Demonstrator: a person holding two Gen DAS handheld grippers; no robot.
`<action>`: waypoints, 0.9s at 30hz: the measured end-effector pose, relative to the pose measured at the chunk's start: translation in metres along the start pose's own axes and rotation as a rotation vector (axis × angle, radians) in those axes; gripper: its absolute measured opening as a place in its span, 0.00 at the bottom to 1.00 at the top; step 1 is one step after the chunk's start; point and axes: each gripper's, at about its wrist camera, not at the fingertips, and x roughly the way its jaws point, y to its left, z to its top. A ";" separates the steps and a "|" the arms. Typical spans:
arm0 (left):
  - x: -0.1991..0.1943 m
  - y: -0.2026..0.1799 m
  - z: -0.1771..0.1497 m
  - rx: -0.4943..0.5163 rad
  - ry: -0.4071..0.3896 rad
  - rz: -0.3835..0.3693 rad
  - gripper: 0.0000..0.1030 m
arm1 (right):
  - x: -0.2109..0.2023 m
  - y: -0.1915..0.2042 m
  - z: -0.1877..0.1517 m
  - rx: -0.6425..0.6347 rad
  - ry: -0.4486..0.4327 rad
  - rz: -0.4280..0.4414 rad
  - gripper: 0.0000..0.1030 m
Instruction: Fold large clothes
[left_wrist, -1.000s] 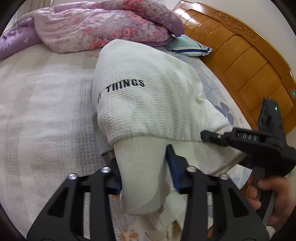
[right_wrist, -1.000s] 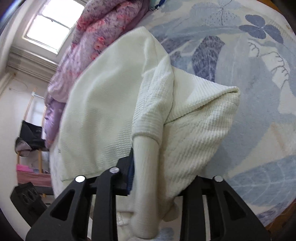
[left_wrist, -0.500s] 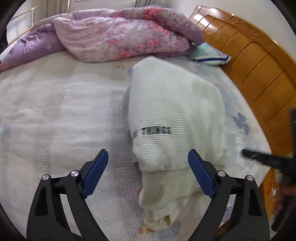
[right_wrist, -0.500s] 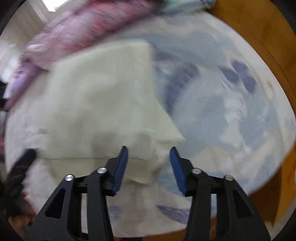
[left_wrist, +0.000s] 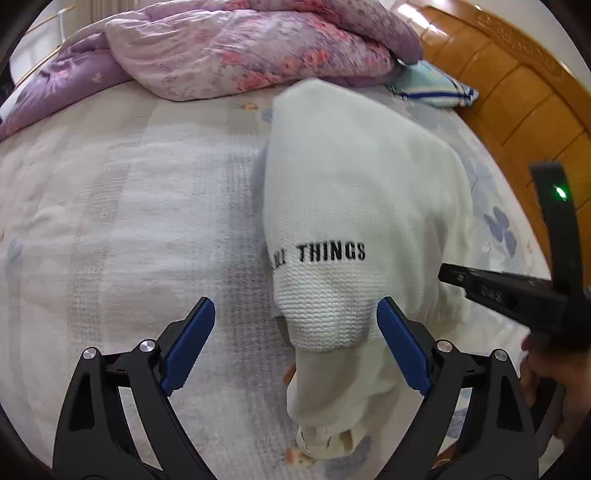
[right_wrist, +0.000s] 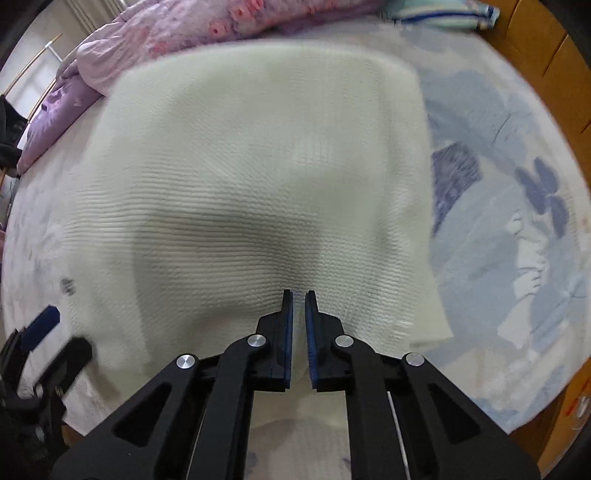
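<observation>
A cream knitted sweater (left_wrist: 362, 184) lies folded on the bed, with black lettering "THINGS" (left_wrist: 330, 253) near its front edge. Its ribbed sleeve (left_wrist: 332, 387) trails toward the bed's edge. My left gripper (left_wrist: 295, 302) is open wide above that sleeve end, its blue pads clear of the cloth on both sides. In the right wrist view the sweater (right_wrist: 258, 166) fills the middle. My right gripper (right_wrist: 297, 293) hovers over its near edge with the jaws closing to a narrow slit and nothing between them. That gripper's body (left_wrist: 498, 288) shows at the right of the left wrist view.
A pink and purple quilt (left_wrist: 240, 48) is heaped at the back of the bed, beside a striped pillow (left_wrist: 432, 83). The wooden headboard (left_wrist: 517, 92) runs along the right. A hand (left_wrist: 543, 376) holds the right gripper. The pale bedsheet (left_wrist: 129, 221) stretches left of the sweater.
My left gripper let go of the sleeve and opened wide. My right gripper released the sleeve fold, swung over the sweater's middle and drew its jaws nearly together. The sweater now lies flat.
</observation>
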 end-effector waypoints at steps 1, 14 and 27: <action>-0.007 0.004 0.002 -0.013 -0.008 0.002 0.87 | -0.009 0.004 0.000 -0.004 -0.015 -0.005 0.09; -0.095 0.083 0.015 -0.045 -0.045 0.058 0.90 | -0.105 0.122 -0.022 -0.050 -0.124 -0.002 0.68; -0.266 0.170 -0.003 0.069 -0.198 0.066 0.94 | -0.236 0.260 -0.095 0.002 -0.292 -0.087 0.84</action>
